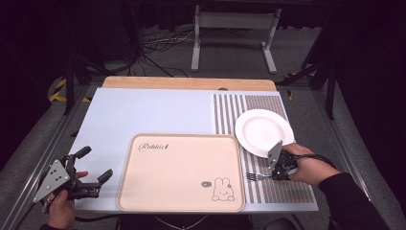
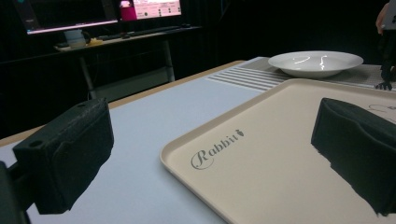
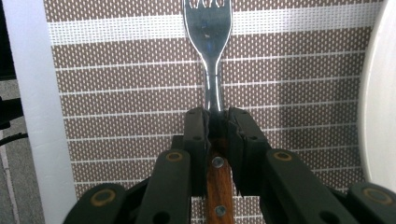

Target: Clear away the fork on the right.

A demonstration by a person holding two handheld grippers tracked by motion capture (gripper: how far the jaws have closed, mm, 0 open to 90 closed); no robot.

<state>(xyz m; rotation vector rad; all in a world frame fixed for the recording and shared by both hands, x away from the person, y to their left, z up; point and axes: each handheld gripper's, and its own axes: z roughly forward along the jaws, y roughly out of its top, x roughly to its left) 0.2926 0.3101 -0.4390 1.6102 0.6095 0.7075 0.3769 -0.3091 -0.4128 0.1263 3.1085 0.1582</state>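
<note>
A fork [image 3: 208,42] with a steel head and wooden handle lies over the striped placemat [image 3: 116,93]; my right gripper [image 3: 216,119] is shut on its neck. From above, the fork [image 1: 255,177] points left toward the beige rabbit tray [image 1: 179,172], with the right gripper [image 1: 279,168] just below the white plate [image 1: 264,131]. My left gripper [image 1: 93,167] is open off the tray's left edge, nothing between its pads [image 2: 70,158]. The tray [image 2: 261,158] and plate [image 2: 315,62] lie ahead in the left gripper view.
A pale blue mat [image 1: 143,115] covers the wooden table [image 1: 189,83]. Beyond the table are cables and a metal stand [image 1: 234,38] on the floor. A desk with monitors [image 2: 93,18] stands in the dark background.
</note>
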